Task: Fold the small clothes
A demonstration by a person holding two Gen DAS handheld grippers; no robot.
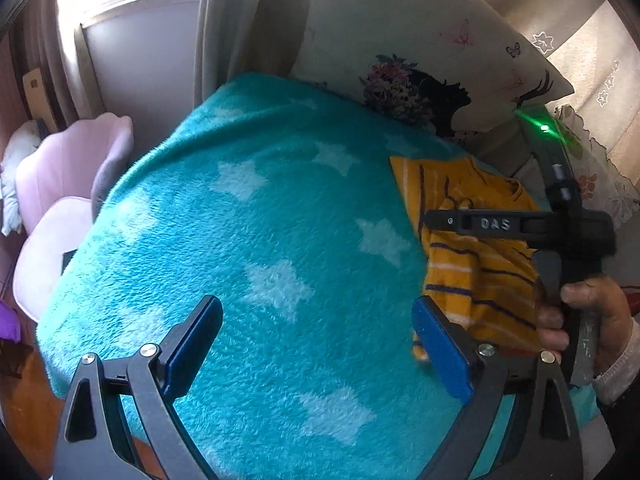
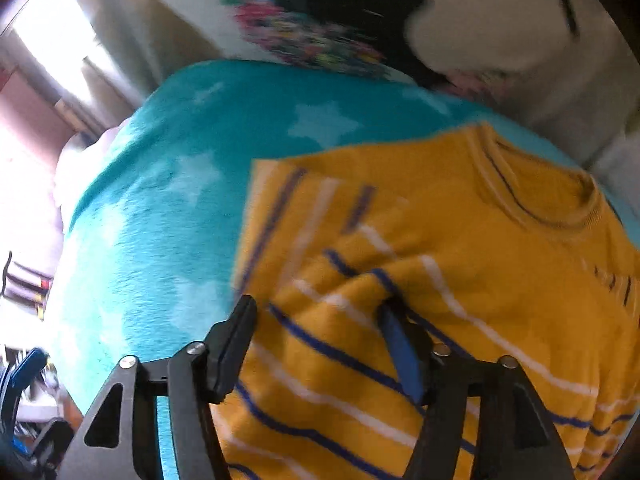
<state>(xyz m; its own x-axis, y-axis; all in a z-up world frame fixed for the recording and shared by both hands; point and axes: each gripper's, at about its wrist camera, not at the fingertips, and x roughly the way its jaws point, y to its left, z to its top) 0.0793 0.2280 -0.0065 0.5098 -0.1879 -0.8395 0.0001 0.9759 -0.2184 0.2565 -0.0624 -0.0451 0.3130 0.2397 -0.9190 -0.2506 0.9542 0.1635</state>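
Jaws of both grippers apart and empty, right gripper (image 2: 320,344) over yellow striped shirt (image 2: 460,240), left gripper (image 1: 320,344) over teal blanket (image 1: 248,220)

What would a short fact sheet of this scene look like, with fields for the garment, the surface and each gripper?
garment: yellow striped top, partly folded, collar away from the camera
surface: teal star blanket, garment lying on it
left gripper: open over bare blanket, holding nothing
right gripper: jaws apart over the garment, fabric bunched between them; grip unclear
behind: printed pillow beyond the blanket
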